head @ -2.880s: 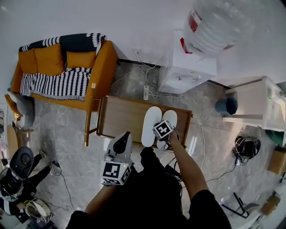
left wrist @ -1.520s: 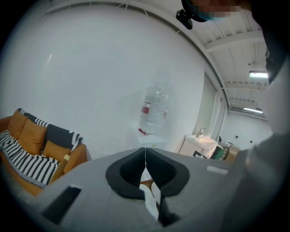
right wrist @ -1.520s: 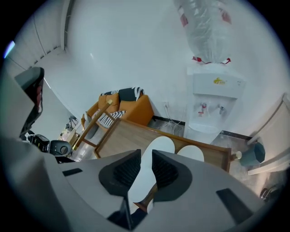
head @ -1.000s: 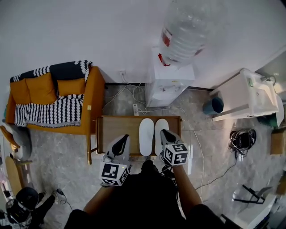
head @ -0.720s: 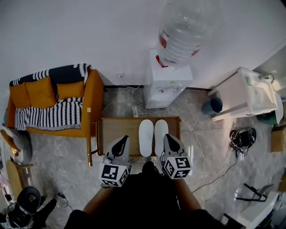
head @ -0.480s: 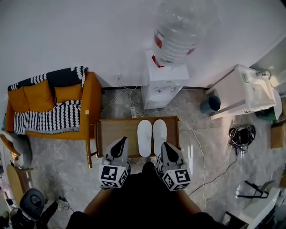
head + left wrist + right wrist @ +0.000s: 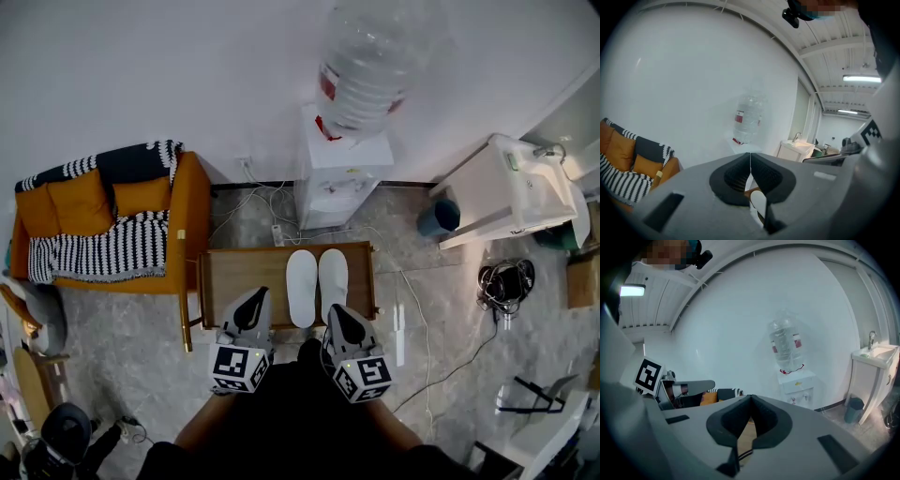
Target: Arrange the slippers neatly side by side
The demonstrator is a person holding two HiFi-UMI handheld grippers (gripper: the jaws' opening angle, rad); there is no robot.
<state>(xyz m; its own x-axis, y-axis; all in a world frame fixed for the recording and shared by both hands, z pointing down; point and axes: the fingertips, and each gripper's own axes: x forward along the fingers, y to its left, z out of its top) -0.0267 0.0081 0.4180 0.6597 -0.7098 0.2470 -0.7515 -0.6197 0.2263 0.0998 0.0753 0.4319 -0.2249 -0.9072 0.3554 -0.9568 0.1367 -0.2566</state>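
Observation:
Two white slippers lie side by side on the low wooden table, the left slipper close beside the right slipper, toes pointing at the wall. My left gripper hovers shut and empty over the table's near edge, left of the pair. My right gripper is shut and empty too, held just short of the right slipper's heel and clear of it. In the left gripper view a bit of white slipper shows below the shut left gripper. The right gripper shows meeting jaws with table wood beneath.
An orange sofa with a striped throw stands left of the table. A water dispenser with a big bottle is behind it at the wall. A white sink cabinet and a blue bin are at the right. Cables lie on the floor.
My right gripper has let go of the right slipper and drawn back toward me, off the table, while its jaws closed. The left gripper has stayed put. The slippers lie still.

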